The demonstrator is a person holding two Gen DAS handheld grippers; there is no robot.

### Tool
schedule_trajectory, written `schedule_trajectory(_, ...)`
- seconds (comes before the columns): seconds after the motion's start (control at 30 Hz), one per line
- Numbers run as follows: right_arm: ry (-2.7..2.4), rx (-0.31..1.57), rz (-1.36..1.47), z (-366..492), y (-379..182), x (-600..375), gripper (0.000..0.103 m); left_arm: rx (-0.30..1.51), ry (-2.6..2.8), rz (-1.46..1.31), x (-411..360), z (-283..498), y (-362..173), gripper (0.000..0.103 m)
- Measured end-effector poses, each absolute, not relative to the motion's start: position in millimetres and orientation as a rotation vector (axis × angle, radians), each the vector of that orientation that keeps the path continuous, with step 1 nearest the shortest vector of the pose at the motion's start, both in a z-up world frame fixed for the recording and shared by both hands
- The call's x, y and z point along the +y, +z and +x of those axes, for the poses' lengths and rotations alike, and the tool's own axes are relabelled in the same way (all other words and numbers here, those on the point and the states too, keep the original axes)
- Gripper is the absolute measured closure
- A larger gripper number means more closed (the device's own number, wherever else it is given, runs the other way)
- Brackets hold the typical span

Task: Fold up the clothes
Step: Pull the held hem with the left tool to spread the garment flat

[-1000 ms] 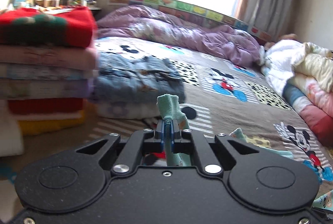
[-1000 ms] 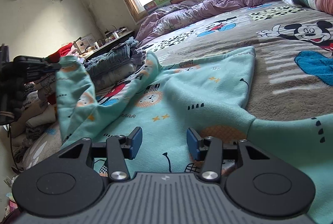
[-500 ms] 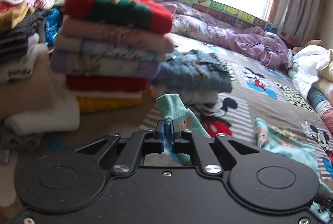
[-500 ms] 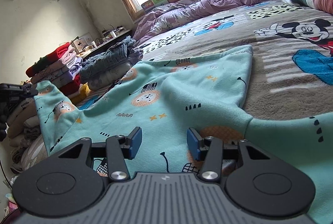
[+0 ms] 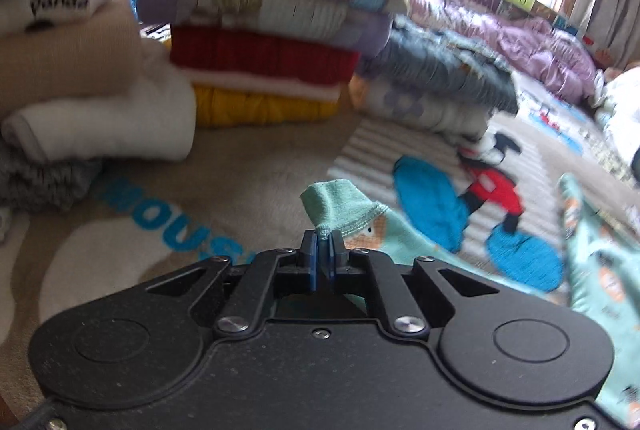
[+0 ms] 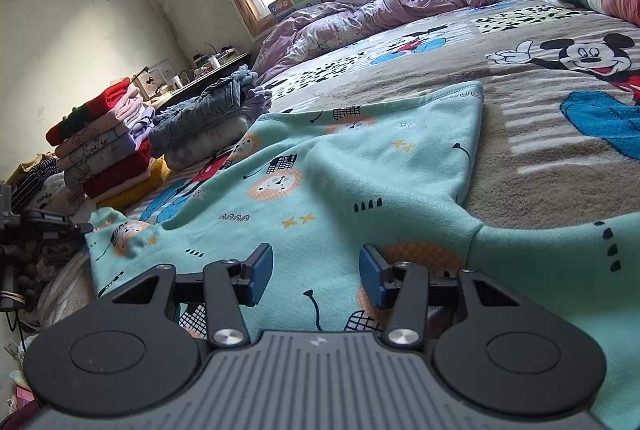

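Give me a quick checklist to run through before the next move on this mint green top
1. Left gripper pinching the sleeve cuff: ok.
2. Right gripper open, nothing pinched: ok.
3. Mint top spread flat: not ok, ridges through the middle.
4. Far hem corner lying on the blanket: ok.
5. Folded stack apart from the sleeve: ok.
6. Right sleeve's end: cannot tell, it runs out of frame.

A cartoon-mouse blanket (image 6: 532, 134) is covering the bed. A mint printed garment (image 6: 320, 190) is lying spread across its near part, folded stacks (image 6: 104, 146) are sitting at the left, and a purple duvet (image 6: 400, 6) is bunching at the far edge.
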State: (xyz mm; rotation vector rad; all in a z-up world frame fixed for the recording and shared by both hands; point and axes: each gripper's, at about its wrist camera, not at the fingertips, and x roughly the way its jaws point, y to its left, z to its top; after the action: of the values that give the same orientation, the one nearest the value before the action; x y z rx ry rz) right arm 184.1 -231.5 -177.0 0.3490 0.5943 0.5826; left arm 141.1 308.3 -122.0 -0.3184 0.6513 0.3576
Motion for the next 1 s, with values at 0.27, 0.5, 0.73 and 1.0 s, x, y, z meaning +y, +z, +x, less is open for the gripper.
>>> schedule_trajectory(0.27,0.588,0.594,0.352,183.9,-176.7,-232.4,0.054,0.668,0.379,-0.356,316.9,135.1,-150.2,0.089)
schedule_trajectory(0.5,0.605,0.504,0.379,165.2,-164.2,-245.8,0.051,0.678,0.380,-0.383,317.5,112.1,-145.1,0.065)
schedule_trajectory(0.73,0.561,0.426,0.403,122.9,-151.0,-277.9,0.051,0.710,0.340,-0.327,285.2,76.7,-135.4,0.055)
schedule_trajectory(1.0,0.564,0.427,0.186,63.5,-135.2,-278.0,0.051,0.679,0.095,-0.244,216.1,45.9,-105.4,0.042)
